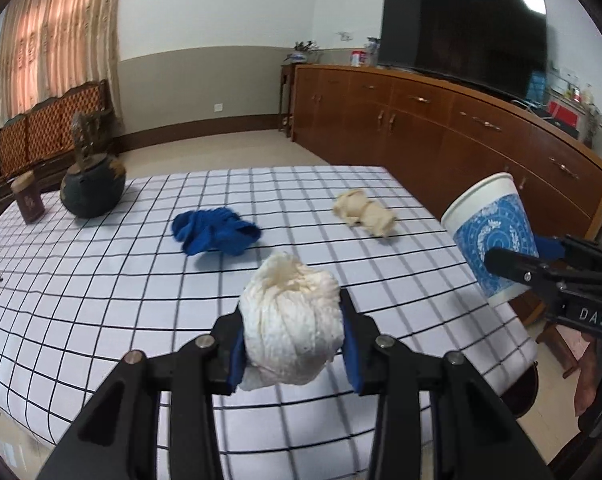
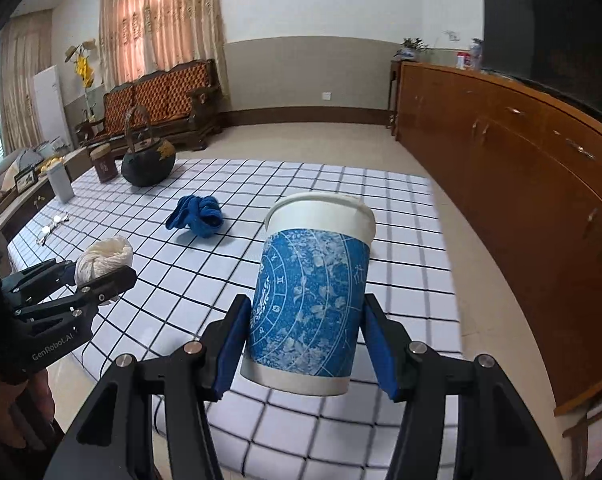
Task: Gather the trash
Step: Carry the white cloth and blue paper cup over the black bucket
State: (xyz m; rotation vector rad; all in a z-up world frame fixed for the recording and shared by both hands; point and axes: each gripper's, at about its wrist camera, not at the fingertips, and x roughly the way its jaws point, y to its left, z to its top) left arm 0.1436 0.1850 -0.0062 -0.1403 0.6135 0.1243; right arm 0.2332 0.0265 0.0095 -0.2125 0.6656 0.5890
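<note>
The left gripper is clamped on a crumpled white wad, its blue pads pressing the wad's two sides, and holds it clear above the near part of the counter. To its right, off the counter's right edge, the right gripper carries a blue-patterned paper cup, tilted slightly, with a pad against each side of its lower half and the cup lifted off the checked cloth. So two pieces of trash are already in hand, and by my reading neither has been dropped anywhere yet; no bin or bag shows in either view, so where they are meant to go I cannot tell. Ahead of the left gripper, a blue crumpled cloth lies on the counter, and farther ahead and to the right sits a beige crumpled wad; both look like pickups still to come. Well beyond, at the far left end, stand a dark kettle and a small tin, with a pair of glasses nearby, which seem to belong there. I would put the task around its middle.
</note>
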